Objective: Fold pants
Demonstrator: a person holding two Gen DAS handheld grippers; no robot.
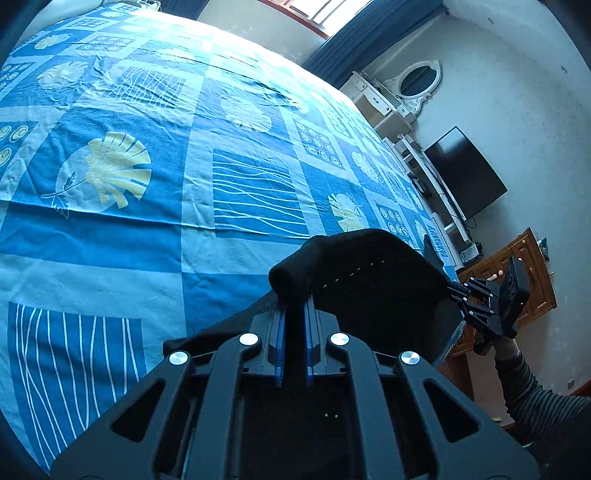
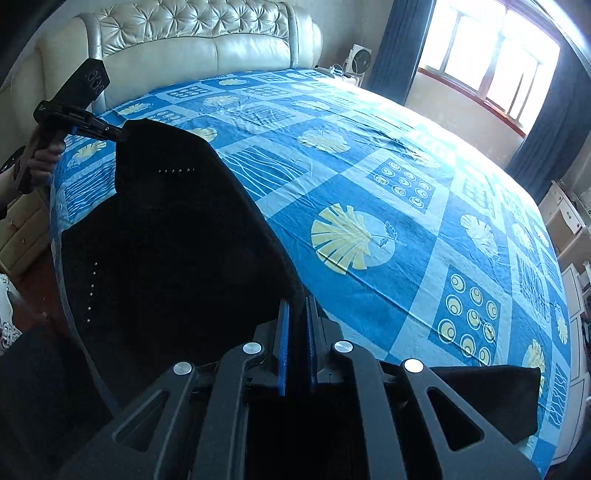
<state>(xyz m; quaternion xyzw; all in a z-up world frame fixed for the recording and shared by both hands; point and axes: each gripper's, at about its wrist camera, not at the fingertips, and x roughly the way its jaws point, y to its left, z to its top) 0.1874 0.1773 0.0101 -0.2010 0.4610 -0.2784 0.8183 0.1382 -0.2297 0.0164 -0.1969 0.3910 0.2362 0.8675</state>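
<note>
Over blue patterned bedsheet (image 2: 369,192), near bed's front edge: one pair of black pants (image 2: 177,258), lifted and stretched between two grippers, lower part draped down over that edge.

Left gripper (image 1: 294,310): clenched on a bunched fold of pants cloth.
Right gripper (image 2: 296,314): clamped on pants edge, cloth pinched between blue pads (image 2: 283,332).

Risks, as judgement:
- Slip from either grip, thick fabric bunched unevenly between narrow pads; likely cause, a sharp tug or hands spreading too far.
- Crooked fold, if the two held points are carried at uneven height.
- Hanging part dragging off bed's edge, if set down too close to it.

Count:
- Pants: one.
- Grippers: two, each hand-held.
- Stud rows on pants: two visible from right wrist.
- Tufted headboard (image 2: 192,33): one.
- Wall television (image 1: 467,171): one.
- Oval mirror (image 1: 419,79): one.
</note>
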